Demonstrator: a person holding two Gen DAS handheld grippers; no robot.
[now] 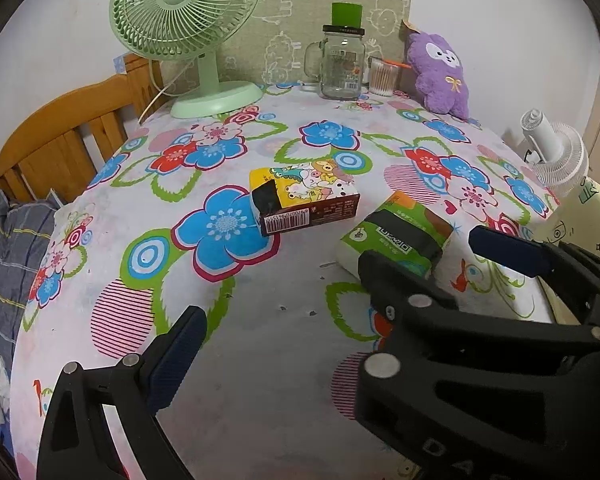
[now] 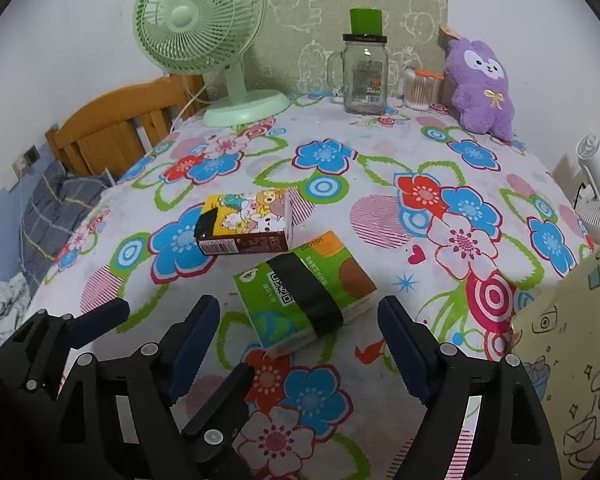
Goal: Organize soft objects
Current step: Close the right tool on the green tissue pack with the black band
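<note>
A yellow cartoon tissue pack lies mid-table on the floral cloth. A green tissue pack lies just right of it and nearer. A purple plush leans at the back right. My left gripper is open and empty, to the left of the green pack. My right gripper is open, its fingers on either side of the green pack's near end, not touching. In the left wrist view the right gripper crosses in front of the green pack.
A green desk fan, a glass jar mug and a cotton-swab cup stand at the back. A white fan and a pale cushion sit at the right edge. A wooden headboard is to the left.
</note>
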